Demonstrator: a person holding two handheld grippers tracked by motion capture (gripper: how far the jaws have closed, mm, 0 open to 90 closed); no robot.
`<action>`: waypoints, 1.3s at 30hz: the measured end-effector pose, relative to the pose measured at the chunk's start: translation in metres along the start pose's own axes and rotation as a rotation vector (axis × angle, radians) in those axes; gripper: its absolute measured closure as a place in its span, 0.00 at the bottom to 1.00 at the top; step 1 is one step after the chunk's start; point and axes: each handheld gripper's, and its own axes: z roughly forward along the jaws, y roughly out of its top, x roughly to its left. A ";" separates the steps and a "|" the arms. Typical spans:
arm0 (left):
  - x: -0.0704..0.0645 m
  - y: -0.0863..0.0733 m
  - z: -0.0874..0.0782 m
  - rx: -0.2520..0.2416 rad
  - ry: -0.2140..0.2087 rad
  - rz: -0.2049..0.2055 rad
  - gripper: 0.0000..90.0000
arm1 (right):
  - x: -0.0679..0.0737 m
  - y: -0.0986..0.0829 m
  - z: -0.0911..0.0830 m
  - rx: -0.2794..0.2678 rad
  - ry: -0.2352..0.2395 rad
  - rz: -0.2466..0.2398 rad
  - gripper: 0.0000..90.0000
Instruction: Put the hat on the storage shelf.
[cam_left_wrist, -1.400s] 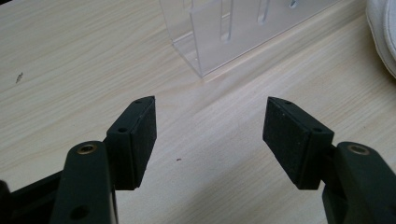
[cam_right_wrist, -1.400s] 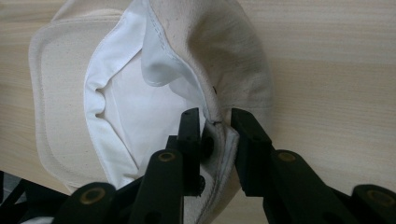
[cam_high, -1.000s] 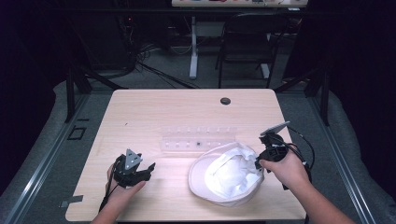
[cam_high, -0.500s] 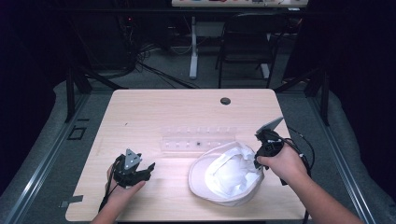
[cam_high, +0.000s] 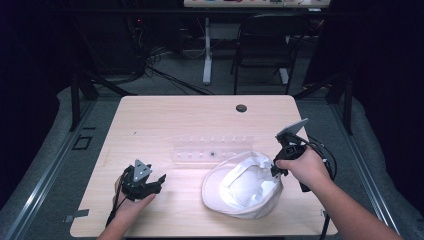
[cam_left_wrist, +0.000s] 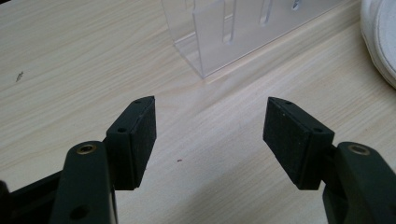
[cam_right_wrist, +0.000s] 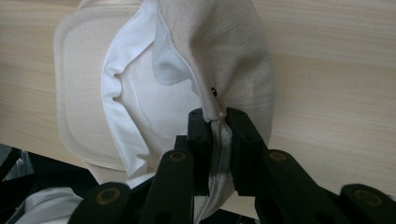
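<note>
High view: a pale wooden table (cam_high: 165, 115) spreads wide, its far half bare but for a small dark hole (cam_high: 241, 108) near the far edge; dark floor, cables and a chair (cam_high: 265, 45) lie beyond it. On the near right part lies a white cap (cam_high: 243, 186), inside up, its near rim close to the table's near edge; open wood stretches to its left. Just beyond the cap, at mid-table, lies a clear plastic rack (cam_high: 210, 148), well apart from every table edge. The right gripper (cam_high: 274, 168) sits at the cap's right rim, with the table's right edge near behind the hand; in the right gripper view its jaws are clenched on a fold of the cap's cloth, which rises pinched between them. The left gripper (cam_high: 159, 181) rests on the near left, apart from cap and rack; in the left gripper view its jaws stand released, wide, over bare wood, the rack's corner ahead.
</note>
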 end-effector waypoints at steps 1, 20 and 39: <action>0.000 0.000 0.000 0.000 0.000 -0.001 0.39 | 0.001 0.001 -0.002 0.006 0.008 0.000 0.89; 0.001 0.000 -0.002 -0.019 -0.010 -0.025 0.38 | 0.000 -0.001 -0.028 -0.018 0.299 0.086 0.89; 0.001 0.000 -0.004 -0.047 0.016 -0.048 0.36 | 0.012 -0.003 -0.033 -0.013 0.595 0.106 0.90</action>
